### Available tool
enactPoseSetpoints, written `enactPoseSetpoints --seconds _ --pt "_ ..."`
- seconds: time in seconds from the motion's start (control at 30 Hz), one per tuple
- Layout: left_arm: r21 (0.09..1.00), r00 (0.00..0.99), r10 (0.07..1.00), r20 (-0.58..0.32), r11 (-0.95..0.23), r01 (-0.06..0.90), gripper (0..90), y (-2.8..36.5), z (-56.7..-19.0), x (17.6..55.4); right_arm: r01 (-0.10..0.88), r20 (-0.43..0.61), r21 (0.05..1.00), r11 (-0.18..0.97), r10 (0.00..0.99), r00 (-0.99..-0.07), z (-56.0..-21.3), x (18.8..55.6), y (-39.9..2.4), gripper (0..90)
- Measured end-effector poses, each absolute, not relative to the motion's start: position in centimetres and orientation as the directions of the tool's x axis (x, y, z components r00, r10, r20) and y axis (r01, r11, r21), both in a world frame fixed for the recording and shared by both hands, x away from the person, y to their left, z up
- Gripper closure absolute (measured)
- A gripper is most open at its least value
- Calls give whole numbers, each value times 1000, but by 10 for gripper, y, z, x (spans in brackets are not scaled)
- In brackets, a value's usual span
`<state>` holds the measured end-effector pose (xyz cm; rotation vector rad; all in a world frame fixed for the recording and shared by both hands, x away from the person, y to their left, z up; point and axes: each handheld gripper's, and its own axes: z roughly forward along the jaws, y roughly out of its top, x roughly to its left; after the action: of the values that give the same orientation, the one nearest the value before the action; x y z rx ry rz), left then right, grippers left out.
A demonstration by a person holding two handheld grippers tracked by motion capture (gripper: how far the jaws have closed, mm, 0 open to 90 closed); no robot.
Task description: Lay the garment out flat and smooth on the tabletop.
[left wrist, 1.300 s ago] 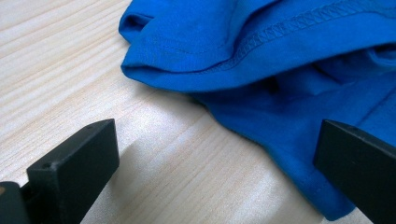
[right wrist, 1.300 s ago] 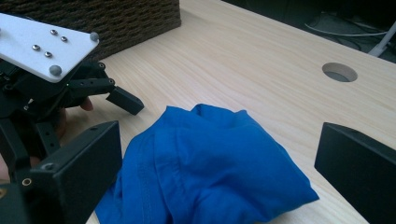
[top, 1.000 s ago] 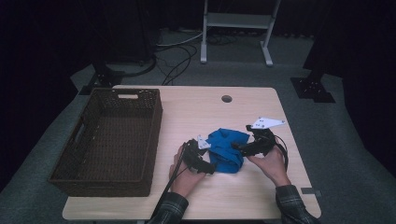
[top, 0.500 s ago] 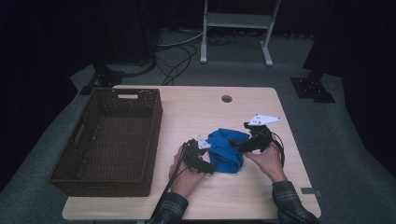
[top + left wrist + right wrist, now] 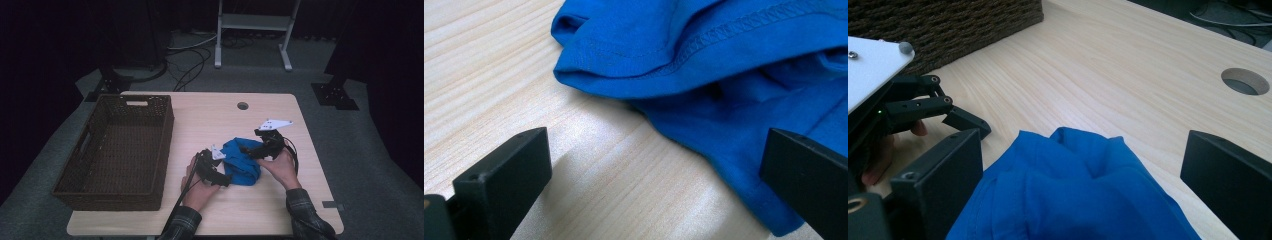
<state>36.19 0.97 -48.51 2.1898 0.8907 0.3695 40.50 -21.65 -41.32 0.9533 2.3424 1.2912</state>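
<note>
My right gripper [image 5: 248, 148] has lifted slightly, jaws spread over the blue shirt [image 5: 241, 161] bunched mid-table; my left gripper [image 5: 226, 179] stays released beside its edge, near the wicker basket [image 5: 165, 150]

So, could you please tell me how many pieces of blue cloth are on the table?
1: a crumpled blue fabric garment on the wooden table, between both grippers, right of the wicker basket.
</note>
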Motion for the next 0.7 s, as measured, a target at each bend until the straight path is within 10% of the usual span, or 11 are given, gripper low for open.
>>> enactPoseSetpoints --seconds 0.7 --pt "722 720 694 -7 -495 484 2 10 -485 362 433 88 802 411 636 -766 -419 429 -192 194"
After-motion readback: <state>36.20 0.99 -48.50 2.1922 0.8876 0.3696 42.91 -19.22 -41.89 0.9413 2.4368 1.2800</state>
